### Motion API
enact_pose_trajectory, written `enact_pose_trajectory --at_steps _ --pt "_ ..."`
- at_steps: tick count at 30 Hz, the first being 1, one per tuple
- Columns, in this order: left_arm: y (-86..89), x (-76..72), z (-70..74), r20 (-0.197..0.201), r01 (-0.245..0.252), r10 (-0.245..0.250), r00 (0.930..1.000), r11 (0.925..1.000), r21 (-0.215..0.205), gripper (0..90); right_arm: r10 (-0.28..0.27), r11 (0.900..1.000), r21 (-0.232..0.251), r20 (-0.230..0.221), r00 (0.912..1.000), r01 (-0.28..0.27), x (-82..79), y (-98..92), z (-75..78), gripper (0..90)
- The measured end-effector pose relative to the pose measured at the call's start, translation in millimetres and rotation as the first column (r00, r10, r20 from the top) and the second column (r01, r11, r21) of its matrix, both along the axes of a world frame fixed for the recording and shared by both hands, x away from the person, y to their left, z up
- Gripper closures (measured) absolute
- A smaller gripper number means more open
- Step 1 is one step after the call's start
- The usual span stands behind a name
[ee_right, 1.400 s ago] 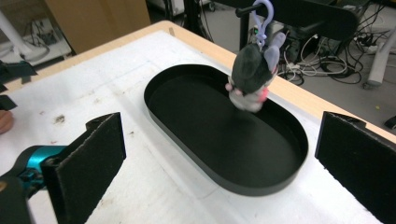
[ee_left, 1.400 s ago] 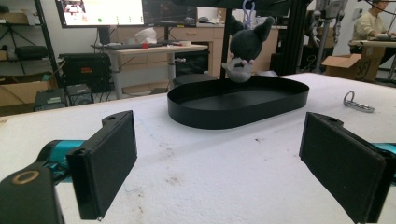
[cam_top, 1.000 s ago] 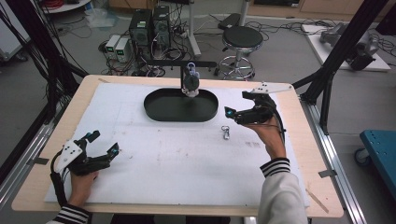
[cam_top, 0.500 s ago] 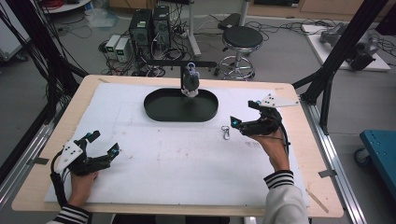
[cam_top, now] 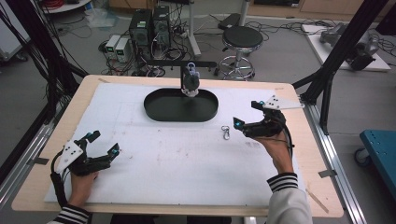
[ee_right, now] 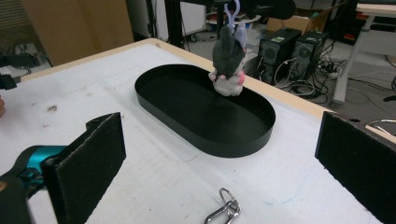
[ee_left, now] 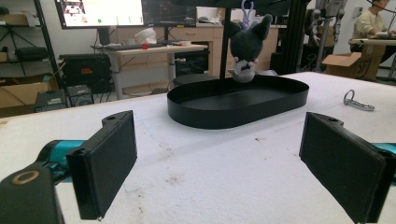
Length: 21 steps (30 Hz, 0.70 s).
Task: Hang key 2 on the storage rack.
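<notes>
— What is seen from the high view that the gripper views leave out?

— Both hands are seen at once. The left gripper is held low at the near left of the white table cover, and the right gripper is held at the right side, past the middle. Striped sleeves can be seen at the bottom edge.

— And what is given by the gripper views?

— The little things are shown closer. In the right gripper view the metal clip is seen as two silver loops joined together, lying flat on the white cover just in front of the jaws. In the left gripper view the same clip is seen far off to the right. A clip ring at the top of the toy's head is also seen there.

— How are the hands held?

— Each gripper is held from behind and pointed toward the black tray. The jaws of both are spread wide apart — nothing is held between them.

— Where is the toy?

— A small dark grey plush toy with pointed ears is hung from a black bar over the far rim of the tray. Its pale bottom is seen close above the tray floor — whether it is touched cannot be told.

— And the clip?

— It is lying between the tray and the right gripper, apart from both.
</notes>
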<state>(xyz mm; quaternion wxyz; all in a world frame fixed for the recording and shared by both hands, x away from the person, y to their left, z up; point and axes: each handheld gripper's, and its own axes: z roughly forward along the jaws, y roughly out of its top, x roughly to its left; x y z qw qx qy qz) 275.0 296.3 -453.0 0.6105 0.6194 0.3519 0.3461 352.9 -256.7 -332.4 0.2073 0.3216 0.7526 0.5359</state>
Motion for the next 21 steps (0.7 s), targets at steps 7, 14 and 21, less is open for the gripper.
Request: enact_pose_trajectory --at_steps 7,14,21 --pt "-0.7 0.2 0.2 -0.003 0.006 -0.006 1.0 0.9999 0.009 11.6 0.008 1.0 -0.009 -0.008 0.9999 -0.008 3.2 0.6 -1.4 0.8" --pt "-1.0 0.0 0.2 -0.001 0.003 -0.003 1.0 0.9999 0.012 11.6 0.041 0.996 -0.08 -0.056 0.9976 -0.045 12.4 1.4 -2.0 0.8" --pt "-1.2 -0.1 0.2 0.001 0.003 -0.003 1.0 0.9999 0.014 11.6 0.094 0.979 -0.173 -0.085 0.9919 -0.108 24.6 4.8 4.8 0.8"
